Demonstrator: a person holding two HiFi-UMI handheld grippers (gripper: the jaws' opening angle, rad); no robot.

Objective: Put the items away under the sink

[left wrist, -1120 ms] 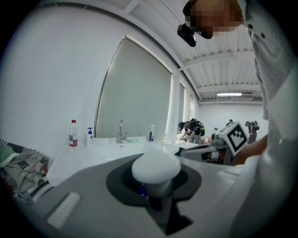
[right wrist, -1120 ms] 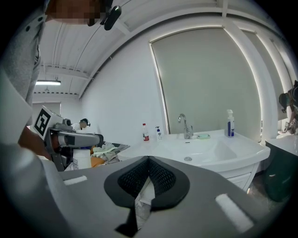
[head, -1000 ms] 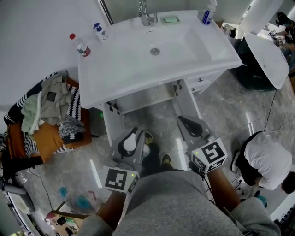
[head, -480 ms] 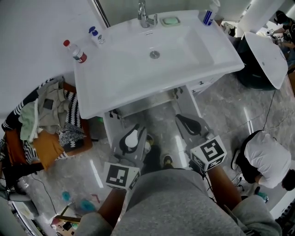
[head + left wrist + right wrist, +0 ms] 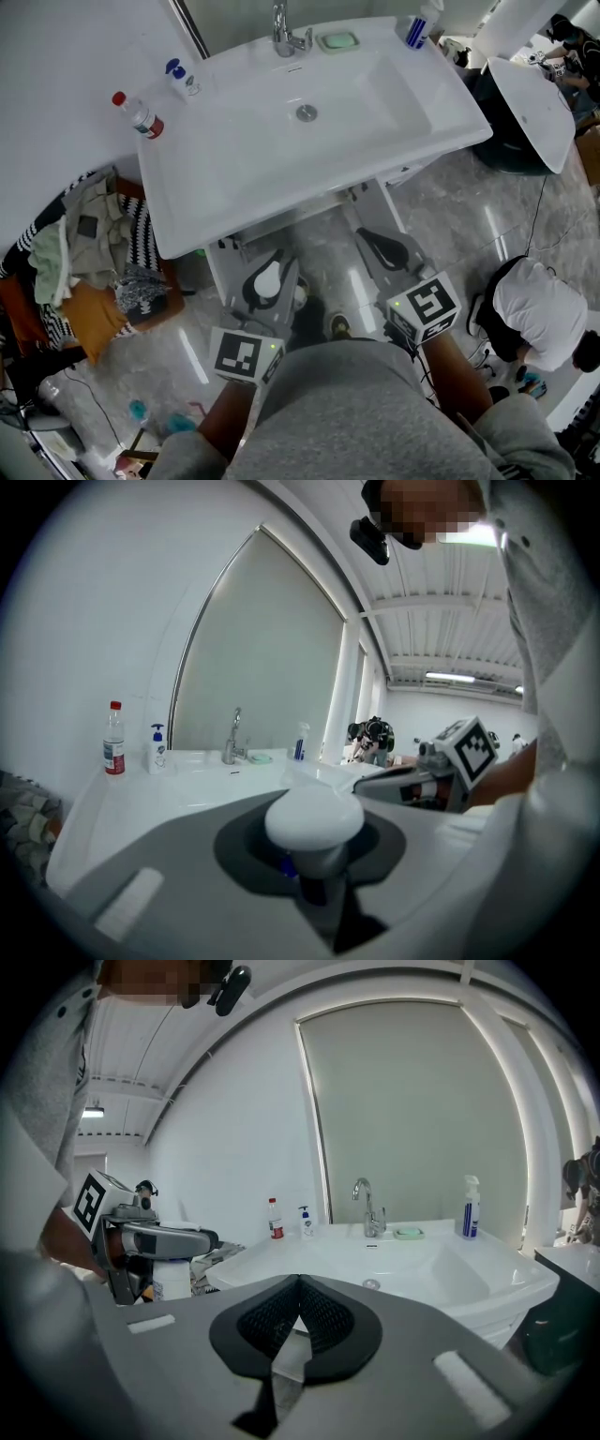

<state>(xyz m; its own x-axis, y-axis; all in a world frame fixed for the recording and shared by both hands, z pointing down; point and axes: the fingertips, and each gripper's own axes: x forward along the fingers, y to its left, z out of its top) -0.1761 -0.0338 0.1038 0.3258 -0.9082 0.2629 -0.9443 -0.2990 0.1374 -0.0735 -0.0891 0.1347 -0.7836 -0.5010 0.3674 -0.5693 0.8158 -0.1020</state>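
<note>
My left gripper (image 5: 279,272) is shut on a white bottle (image 5: 267,280), low in front of the open cabinet (image 5: 305,217) under the white sink (image 5: 225,159). In the left gripper view the bottle's round white cap (image 5: 314,817) sits between the jaws. My right gripper (image 5: 367,236) is beside it to the right, and its ribbed pads (image 5: 319,1314) meet with nothing between them. On the sink top stand a red-capped bottle (image 5: 138,114), a pump bottle (image 5: 180,78) and a blue spray bottle (image 5: 419,28).
A faucet (image 5: 284,33) and a green soap dish (image 5: 337,40) sit at the sink's back edge. A pile of laundry (image 5: 84,253) lies on the floor at the left. A person in white (image 5: 530,309) crouches at the right, near a white basin (image 5: 530,103).
Both grippers have moved a little closer to the cabinet under the sink. The left one still holds the white bottle and the right one stays shut.
</note>
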